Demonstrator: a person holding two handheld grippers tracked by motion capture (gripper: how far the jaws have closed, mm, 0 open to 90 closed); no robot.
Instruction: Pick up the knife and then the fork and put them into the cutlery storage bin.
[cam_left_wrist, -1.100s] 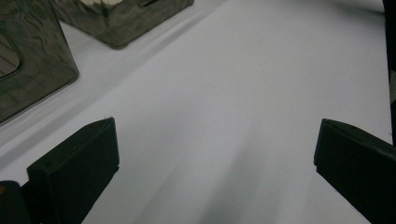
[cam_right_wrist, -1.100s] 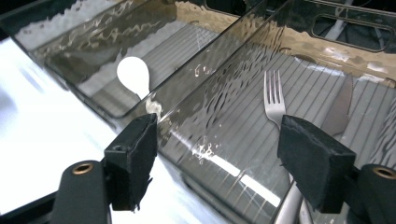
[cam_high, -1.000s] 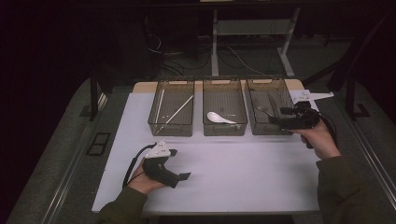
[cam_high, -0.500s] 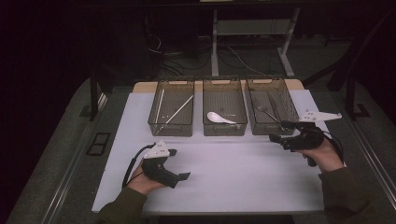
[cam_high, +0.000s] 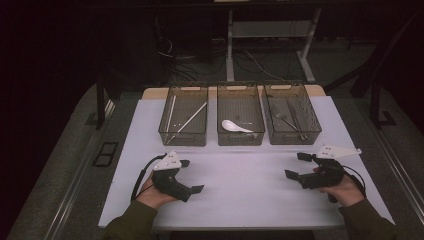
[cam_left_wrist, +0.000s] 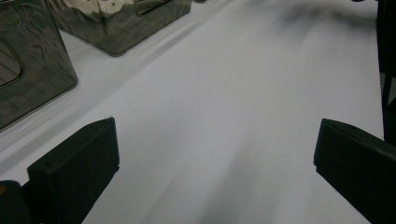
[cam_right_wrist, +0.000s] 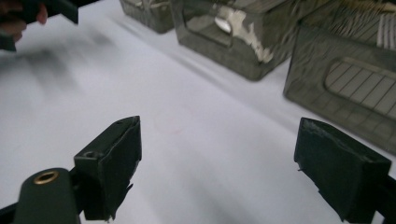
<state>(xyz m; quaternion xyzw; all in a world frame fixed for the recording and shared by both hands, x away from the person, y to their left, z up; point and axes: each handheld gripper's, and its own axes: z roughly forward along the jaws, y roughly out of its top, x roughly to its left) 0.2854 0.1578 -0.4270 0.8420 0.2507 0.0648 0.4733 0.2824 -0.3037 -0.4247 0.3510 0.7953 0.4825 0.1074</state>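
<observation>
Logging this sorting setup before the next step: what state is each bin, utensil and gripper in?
left gripper: open, empty, low over the table.
right gripper: open, empty; jaws have just been opening.
left bin: upright, holds chopsticks.
middle bin: upright, holds a white spoon.
right bin: upright, holds metal cutlery.

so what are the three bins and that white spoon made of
The three bins look like smoky see-through plastic: the white table cover shows through their walls, and they gleam in the right gripper view. The white spoon in the middle bin looks like glazed ceramic, smooth and opaque with a thick bowl, though it could be melamine.
</observation>
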